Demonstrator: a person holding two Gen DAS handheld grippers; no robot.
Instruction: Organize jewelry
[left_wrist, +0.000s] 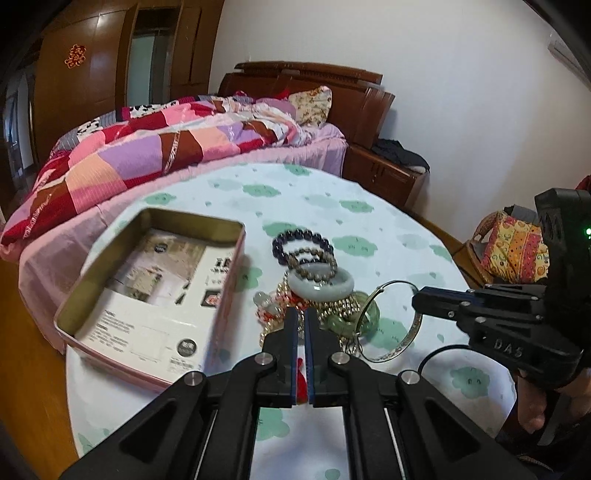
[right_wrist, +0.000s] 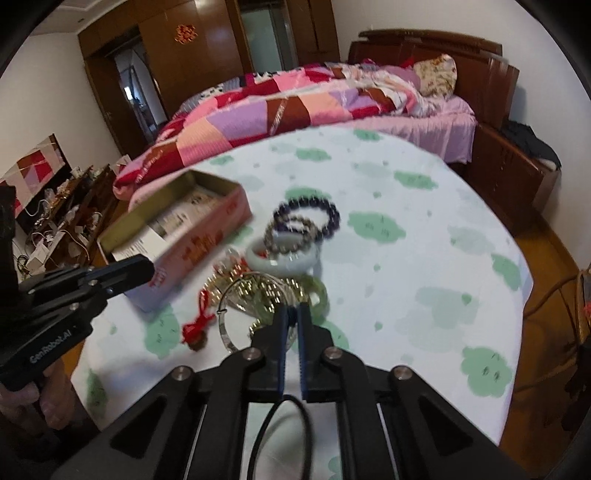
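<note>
- The right tongs (right_wrist: 293, 314) are pressed together on the thin rim of a silver bangle (right_wrist: 223, 328). The left wrist view shows the hoop tipped up on edge from their tip. A narrow edge grip probably suits a ring too thin and flat to take any other way.
- The left tongs (left_wrist: 301, 317) are pressed together too. A scrap of red shows in the slit between them, but I cannot tell whether it is pinched or just seen through the gap. In the right wrist view they hang clear of the heap, likely to leave the right tongs room.
- The rest of the jewelry lies heaped on the tabletop (left_wrist: 332, 206), just ahead of both tongs. A dark bead bracelet (left_wrist: 301, 232) is farthest out, with a pale jade bangle (left_wrist: 321, 293) nearer. A green bangle (left_wrist: 369, 314) and a gold bead chain (left_wrist: 340, 306) are tangled closest to the tips. The overlaps suggest pieces must be lifted out singly.
- A red knot charm (right_wrist: 195, 326) rests between the two tongs, beside the silver bangle's lower edge.
- An open tin (left_wrist: 192, 221) sits to the left of the left tongs, lined only with a printed sheet. It is probably where the pieces are meant to go, and the bangle has not yet reached it.
</note>
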